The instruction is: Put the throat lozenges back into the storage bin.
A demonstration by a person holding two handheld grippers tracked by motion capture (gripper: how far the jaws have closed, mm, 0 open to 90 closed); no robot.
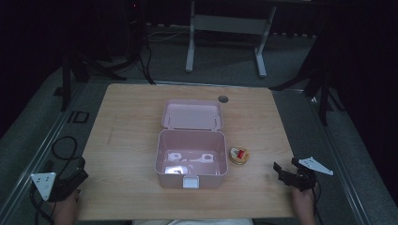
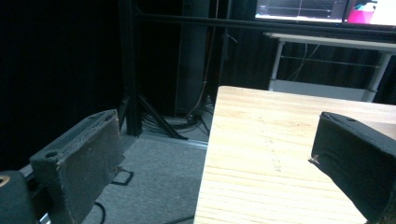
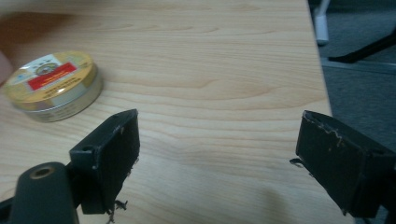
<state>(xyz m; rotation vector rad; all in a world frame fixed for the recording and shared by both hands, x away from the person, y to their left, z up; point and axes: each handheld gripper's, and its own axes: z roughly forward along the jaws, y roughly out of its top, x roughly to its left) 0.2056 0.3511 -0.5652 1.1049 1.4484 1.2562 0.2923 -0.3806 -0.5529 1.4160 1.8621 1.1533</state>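
The pink box sat open mid-table, its lid thrown back flat on the far side, and everything here was measured from that box. The little round tin, gold with a red label, lay on the wood just beside the box's right wall, outside it. In the right gripper view the tin sat ahead and off to the left of the jaws, apart from both.

The right gripper waited out to the right of the box, near the table's near edge, jaws spread wide with nothing between them; the right gripper showed bare wood in that gap. The left gripper hung at the table's near-left corner, well away from the box; in its own view the left gripper stood wide open too, empty, straddling the table edge with floor below.

The likely step was to fetch the tin and get it into the box. And the danger? That tin looked low and smooth-sided. A close taken too high could have skated off the rim and shot it away. Coming in from the right could have shoved it hard against the box wall, leaving no room for the far jaw. And the tin was off the jaws' centre line, so a straight run would have clipped it with one jaw only.
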